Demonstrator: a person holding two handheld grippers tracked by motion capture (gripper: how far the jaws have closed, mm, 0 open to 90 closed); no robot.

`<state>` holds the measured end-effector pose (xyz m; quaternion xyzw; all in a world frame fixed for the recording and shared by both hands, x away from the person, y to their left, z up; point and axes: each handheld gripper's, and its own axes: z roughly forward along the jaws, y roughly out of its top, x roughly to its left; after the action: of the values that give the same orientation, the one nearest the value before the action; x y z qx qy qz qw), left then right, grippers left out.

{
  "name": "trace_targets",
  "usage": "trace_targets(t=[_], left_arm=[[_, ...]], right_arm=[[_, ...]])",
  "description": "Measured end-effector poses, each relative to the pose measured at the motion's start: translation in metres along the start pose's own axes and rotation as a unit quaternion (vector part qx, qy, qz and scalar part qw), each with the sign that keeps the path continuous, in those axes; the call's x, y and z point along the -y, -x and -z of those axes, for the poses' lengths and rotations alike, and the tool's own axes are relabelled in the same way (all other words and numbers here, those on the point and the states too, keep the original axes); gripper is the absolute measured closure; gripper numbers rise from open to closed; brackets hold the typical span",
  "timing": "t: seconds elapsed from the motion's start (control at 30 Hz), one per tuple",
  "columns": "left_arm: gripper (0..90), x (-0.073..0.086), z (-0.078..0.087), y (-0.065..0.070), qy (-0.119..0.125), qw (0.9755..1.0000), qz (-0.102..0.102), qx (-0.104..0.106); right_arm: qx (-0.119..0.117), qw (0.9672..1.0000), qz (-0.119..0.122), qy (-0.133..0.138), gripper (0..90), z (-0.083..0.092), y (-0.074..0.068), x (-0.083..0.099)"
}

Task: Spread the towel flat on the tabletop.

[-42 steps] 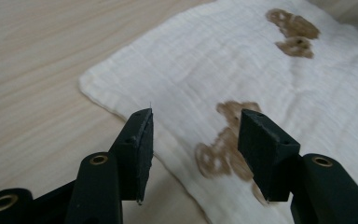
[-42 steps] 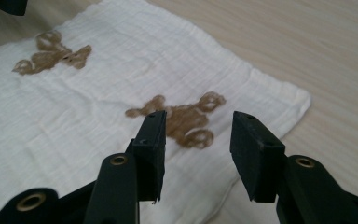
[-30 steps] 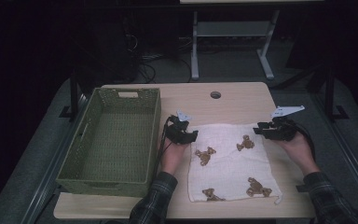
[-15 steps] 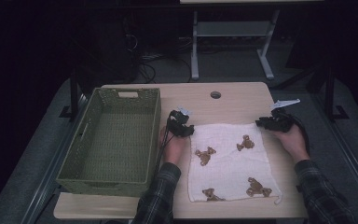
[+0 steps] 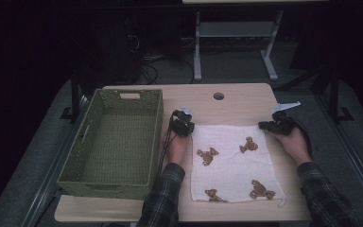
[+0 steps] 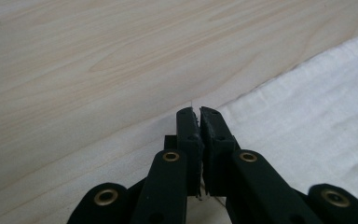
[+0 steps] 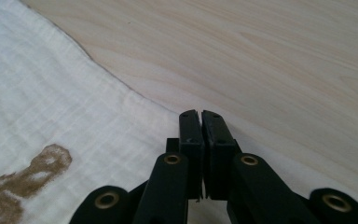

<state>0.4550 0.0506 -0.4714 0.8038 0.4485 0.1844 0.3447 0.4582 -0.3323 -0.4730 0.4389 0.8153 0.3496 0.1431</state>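
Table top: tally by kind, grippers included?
Wicker basket: 1
Bear-print cloth: 1
Grippers: 2, left gripper and right gripper, each at a far corner of the cloth
Total: 4

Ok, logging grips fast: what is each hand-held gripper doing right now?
Left hand-held gripper: closed, at the cloth's far left corner.
Right hand-held gripper: closed, at its far right corner.

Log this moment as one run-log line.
left gripper: shut at cloth far-left corner, just closed | right gripper: shut at far-right corner, just closed | basket: empty
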Motion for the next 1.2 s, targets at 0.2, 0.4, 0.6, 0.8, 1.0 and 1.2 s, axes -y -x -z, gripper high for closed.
trace_targets(t=[0.2,0.4,0.6,0.8,1.0,1.2], left_arm=[[87.2,-0.008,0.011,-0.001,0.030,0.9995,0.012,0.003],[87.2,-0.024,0.032,0.001,0.061,0.9981,0.001,-0.003],[87.2,-0.024,0.046,0.006,0.070,0.9975,-0.001,0.000],[87.3,-0.014,0.057,0.013,0.070,0.9974,0.003,0.017],[87.3,-0.007,0.069,0.016,0.073,0.9971,0.000,0.023],[87.2,0.002,0.082,0.020,0.080,0.9962,0.004,0.034]], right_arm=[[0.005,0.9995,-0.012,0.030,87.5,0.018,0.007,-0.005],[0.010,0.9980,-0.007,0.062,87.5,0.039,0.007,-0.011],[0.016,0.9971,0.006,0.074,87.5,0.055,-0.002,-0.012],[0.003,0.9971,0.000,0.076,87.4,0.066,-0.009,0.001],[0.003,0.9966,0.004,0.082,87.5,0.071,-0.019,0.008],[0.001,0.9974,0.001,0.072,87.4,0.073,-0.030,0.022]])
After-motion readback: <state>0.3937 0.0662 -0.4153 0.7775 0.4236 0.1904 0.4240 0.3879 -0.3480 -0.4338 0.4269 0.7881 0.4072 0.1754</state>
